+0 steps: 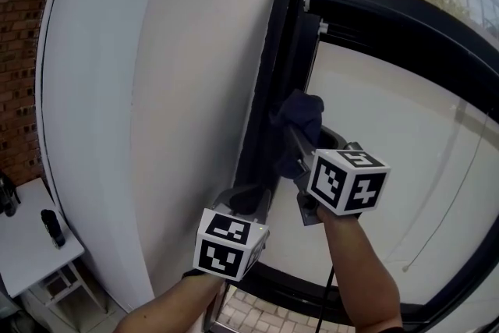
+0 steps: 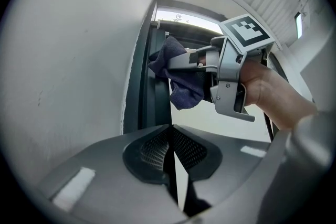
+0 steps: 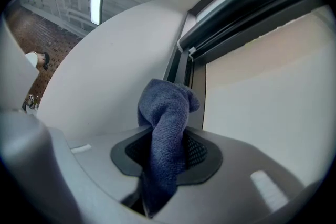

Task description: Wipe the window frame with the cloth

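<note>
A dark blue cloth (image 1: 302,115) is pressed against the vertical black window frame (image 1: 273,74), bunched up at the frame's inner edge. My right gripper (image 1: 295,139) is shut on the cloth, which sticks out between its pads in the right gripper view (image 3: 164,128), with the frame (image 3: 185,68) just behind it. My left gripper (image 1: 248,200) sits lower and to the left, close to the same frame, shut with nothing in it (image 2: 170,150). From the left gripper view the cloth (image 2: 177,75) and the right gripper's body (image 2: 231,78) show above, beside the frame (image 2: 147,86).
A white wall (image 1: 156,90) runs left of the frame; pale blind-covered glass (image 1: 390,129) lies right of it, with a thin cord (image 1: 456,191) hanging. A small white table (image 1: 31,246) with a dark object (image 1: 53,228) stands at lower left, by a brick wall (image 1: 19,51).
</note>
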`<move>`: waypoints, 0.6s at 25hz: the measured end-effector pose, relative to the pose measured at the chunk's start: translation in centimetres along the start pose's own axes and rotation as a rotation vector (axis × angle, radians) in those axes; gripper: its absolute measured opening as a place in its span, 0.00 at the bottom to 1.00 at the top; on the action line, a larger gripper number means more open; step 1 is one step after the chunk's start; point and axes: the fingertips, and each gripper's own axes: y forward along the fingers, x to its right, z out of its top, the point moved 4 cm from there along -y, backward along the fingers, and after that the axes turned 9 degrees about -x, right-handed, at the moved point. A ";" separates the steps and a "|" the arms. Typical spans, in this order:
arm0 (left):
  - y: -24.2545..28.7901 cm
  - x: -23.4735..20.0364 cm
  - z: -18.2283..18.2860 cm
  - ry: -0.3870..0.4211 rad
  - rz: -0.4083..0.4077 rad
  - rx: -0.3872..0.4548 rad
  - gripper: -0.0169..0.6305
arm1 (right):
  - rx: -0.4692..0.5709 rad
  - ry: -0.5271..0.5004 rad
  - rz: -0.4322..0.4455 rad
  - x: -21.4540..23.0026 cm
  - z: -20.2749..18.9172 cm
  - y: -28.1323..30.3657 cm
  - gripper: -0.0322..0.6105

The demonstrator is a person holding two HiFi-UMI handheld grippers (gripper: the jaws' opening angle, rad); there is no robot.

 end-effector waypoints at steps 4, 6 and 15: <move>0.0 -0.2 1.5 0.017 0.011 0.029 0.04 | 0.030 -0.027 -0.014 0.1 2.5 0.2 0.23; -0.2 -0.2 2.5 0.020 0.012 0.052 0.04 | 0.043 -0.041 -0.020 0.2 3.6 0.3 0.23; -0.4 -0.5 5.5 0.054 0.016 0.094 0.04 | 0.071 -0.061 -0.057 0.6 6.3 0.9 0.23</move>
